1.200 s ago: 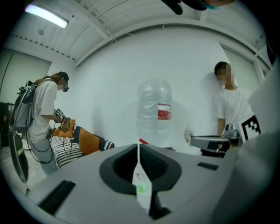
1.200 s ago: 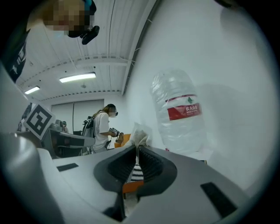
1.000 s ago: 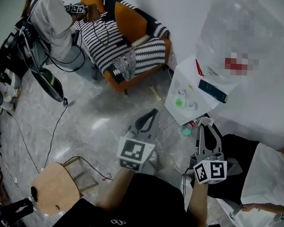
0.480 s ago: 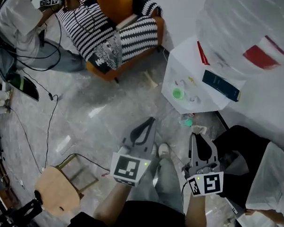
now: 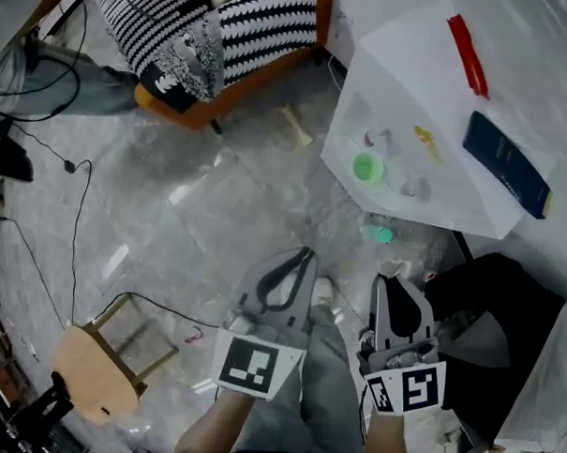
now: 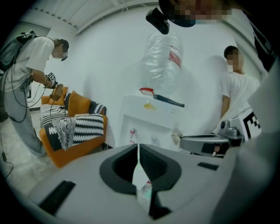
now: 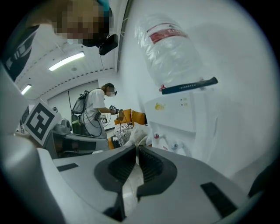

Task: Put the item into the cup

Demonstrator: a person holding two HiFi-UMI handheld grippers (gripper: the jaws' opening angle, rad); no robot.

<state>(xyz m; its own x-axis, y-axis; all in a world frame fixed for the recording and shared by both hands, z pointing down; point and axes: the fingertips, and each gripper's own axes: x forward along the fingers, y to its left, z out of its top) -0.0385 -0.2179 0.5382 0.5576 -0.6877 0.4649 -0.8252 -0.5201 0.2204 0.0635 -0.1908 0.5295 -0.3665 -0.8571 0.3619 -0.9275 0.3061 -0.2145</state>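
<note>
Cup [image 5: 367,167], green, sits upper right; right gripper [image 5: 384,283], clamped on a crumpled white item [image 7: 137,132], should centre above it before releasing; left gripper [image 5: 306,257] closed, empty.

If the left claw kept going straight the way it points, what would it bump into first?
The left claw would likely meet the water dispenser front near its taps; nothing shows between, though depth is unclear.

The person wears grey trousers [image 5: 325,382] and a pale shoe [image 5: 324,290]. The left gripper [image 5: 307,255], at six o'clock, and the right gripper [image 5: 382,281], at five, are grey, each with a black-and-white marker cube [image 5: 252,363].
</note>
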